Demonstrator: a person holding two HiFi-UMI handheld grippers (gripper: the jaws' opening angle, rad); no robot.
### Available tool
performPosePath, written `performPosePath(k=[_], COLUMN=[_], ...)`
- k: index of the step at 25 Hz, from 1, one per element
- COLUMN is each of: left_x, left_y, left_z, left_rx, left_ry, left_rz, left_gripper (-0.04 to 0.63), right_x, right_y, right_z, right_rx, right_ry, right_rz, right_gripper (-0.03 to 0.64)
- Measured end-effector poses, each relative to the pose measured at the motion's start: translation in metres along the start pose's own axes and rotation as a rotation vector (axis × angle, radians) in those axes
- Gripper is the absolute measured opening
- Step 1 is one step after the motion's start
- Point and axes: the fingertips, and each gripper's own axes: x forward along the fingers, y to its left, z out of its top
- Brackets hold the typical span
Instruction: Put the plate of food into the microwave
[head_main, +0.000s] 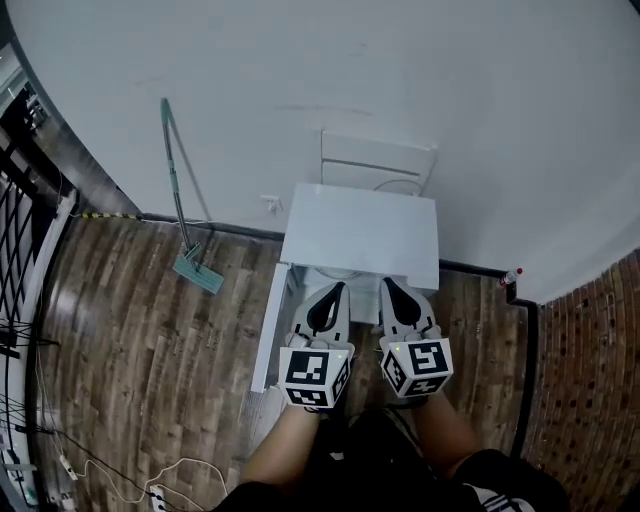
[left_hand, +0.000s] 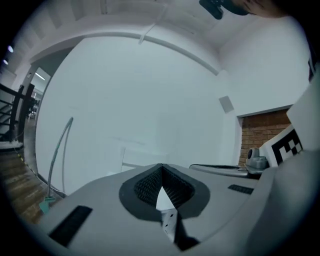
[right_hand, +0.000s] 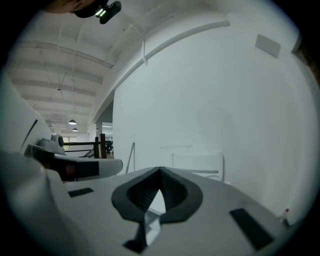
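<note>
Above the white microwave, with its door standing open to my left over the wood floor, I hold both claws side by side at the open front. My left claw and right claw are each closed tip to tip, with nothing between them.

The biggest risk, as I judge it, is the door. It stands just beside my left claw, and a careless sweep could knock it or jar the oven.

The next risk is the plate itself. I carry none, and the only hint of it is a pale round rim just under the microwave's front edge. I cannot tell whether that is the plate or the oven's own tray, and no food shows. Closing the door on a dish not fully inside would clip it.

A mop leans on the wall, well apart.
</note>
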Motion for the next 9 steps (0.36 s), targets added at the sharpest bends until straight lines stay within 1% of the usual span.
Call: performPosePath(k=[4, 6, 9], left_x=[-0.031, -0.046, -0.067], left_y=[-0.029, -0.042, -0.063], left_z=[0.087, 0.115, 0.144], left_rx=[0.001, 0.019, 0.065], left_ry=[-0.013, -0.027, -0.054], left_rz=[0.042, 0.064, 0.101], left_gripper=[-0.005, -0.005, -0.005], right_x=[-0.041, -0.061, -0.089], right_y=[0.008, 0.014, 0.019], right_z=[0.090, 0.120, 0.151], right_rx=[0.031, 0.026, 0.008], right_ry=[-0.012, -0.031, -0.054], right_rz=[0.017, 0.031, 0.050], right_gripper=[0.011, 0.011, 0.012])
